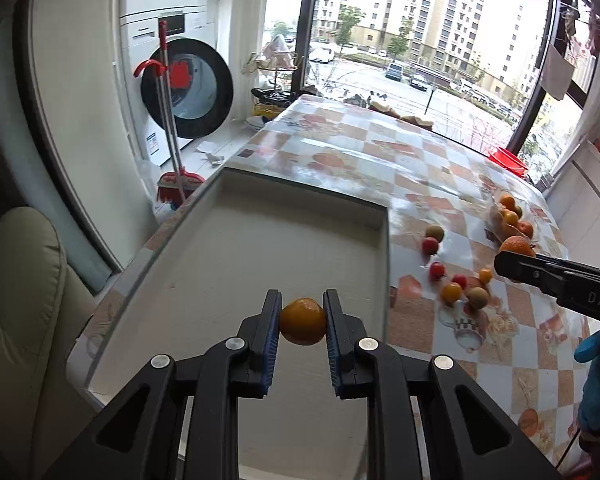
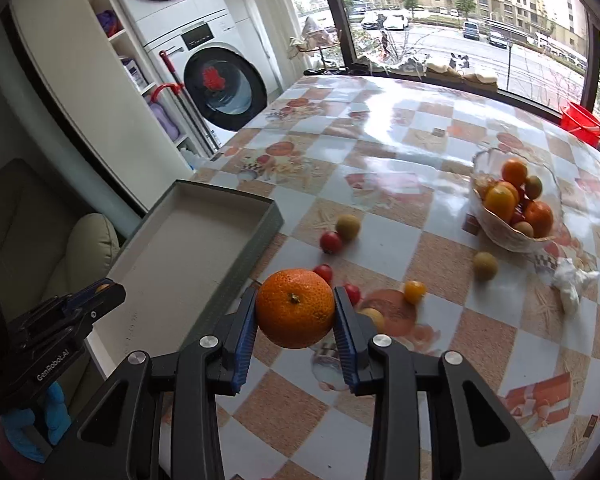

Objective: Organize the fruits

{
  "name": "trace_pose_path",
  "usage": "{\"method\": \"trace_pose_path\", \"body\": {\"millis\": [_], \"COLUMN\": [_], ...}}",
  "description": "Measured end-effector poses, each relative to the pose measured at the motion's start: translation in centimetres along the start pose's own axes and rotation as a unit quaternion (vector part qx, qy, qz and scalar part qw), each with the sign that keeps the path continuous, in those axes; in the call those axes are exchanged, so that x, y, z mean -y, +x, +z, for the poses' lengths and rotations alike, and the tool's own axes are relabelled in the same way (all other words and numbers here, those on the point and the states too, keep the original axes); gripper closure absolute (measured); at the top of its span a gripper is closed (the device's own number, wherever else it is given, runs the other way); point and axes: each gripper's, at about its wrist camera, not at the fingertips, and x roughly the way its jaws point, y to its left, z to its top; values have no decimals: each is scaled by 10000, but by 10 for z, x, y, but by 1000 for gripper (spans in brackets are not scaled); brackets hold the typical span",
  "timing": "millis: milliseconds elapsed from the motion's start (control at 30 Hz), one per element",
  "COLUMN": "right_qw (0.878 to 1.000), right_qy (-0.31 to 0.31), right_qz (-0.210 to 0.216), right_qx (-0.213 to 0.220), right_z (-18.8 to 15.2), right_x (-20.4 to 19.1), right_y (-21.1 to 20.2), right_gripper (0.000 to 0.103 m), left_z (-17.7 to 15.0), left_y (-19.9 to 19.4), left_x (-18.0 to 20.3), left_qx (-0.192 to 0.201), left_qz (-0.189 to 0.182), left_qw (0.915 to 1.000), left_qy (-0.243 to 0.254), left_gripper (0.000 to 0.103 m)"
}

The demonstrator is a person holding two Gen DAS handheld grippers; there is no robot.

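Observation:
My left gripper (image 1: 302,316) is shut on a small yellow-orange fruit (image 1: 302,321) and hangs above the shallow grey tray (image 1: 382,248), whose floor is bare. My right gripper (image 2: 295,312) is shut on a large orange (image 2: 295,307) held over the table just right of the tray (image 2: 274,220). The right gripper with its orange (image 1: 516,246) also shows at the right edge of the left wrist view. Loose red, yellow and brown-green small fruits (image 2: 331,241) lie on the tablecloth. A glass bowl (image 2: 500,236) at the right holds several oranges and small fruits.
The checked tablecloth (image 2: 420,152) covers the table. A crumpled white tissue (image 2: 571,282) lies near the bowl. A red bucket (image 2: 580,120) stands at the far right. A washing machine (image 2: 224,84), a red mop (image 1: 172,128) and a cream chair (image 1: 24,280) are to the left.

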Motion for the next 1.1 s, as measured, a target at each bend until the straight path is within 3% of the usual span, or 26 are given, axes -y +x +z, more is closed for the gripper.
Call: {"method": "trace_pose_path", "body": {"millis": [267,433,567,600,633,667,700,733,900,1000,1100], "right_qw": [9946,9893,9851,9849,9851,9858,9868,9881,9941,9979,9989], "right_qy": [-806,-992,-1149,-1180,-1178,-1155,-1135,-1126,-919,-558,-69], "right_qz": [252,266,255,252,268,350,387,371,119,-216,-469], "right_qx": [-601,-1038,-1253,-1241,-1224,-1170,-1091,-985,-555,-232,5], "right_z": [7,-11,-19,-20,-20,-19,-18,-16,-10,-11,-19], "right_x": [-92,-111,-109,-109,-108,-108,-108,-107,-91,-62,-21], "right_y": [66,101,109,109,107,104,99,93,63,47,30], "right_gripper": [64,63,62,55,46,39,27,19,16,0,0], "left_z": [-23,-39,-43,-43,-42,-43,-44,-44,-37,-33,-32], "left_y": [39,57,56,56,56,54,51,47,35,23,12], "left_x": [-45,-48,-42,-41,-41,-41,-42,-42,-28,-7,31], "left_qx": [-399,-613,-464,-461,-441,-415,-298,-157,-108,73,204], "left_qz": [214,239,350,369,375,452,549,584,506,384,78], "left_qw": [9980,9970,9981,9981,9982,9980,9978,9978,9985,9992,9985], "left_qy": [-442,-417,-217,-176,-151,-174,-226,-255,-168,53,505], "left_gripper": [81,80,79,75,50,16,8,7,7,7,7]}}
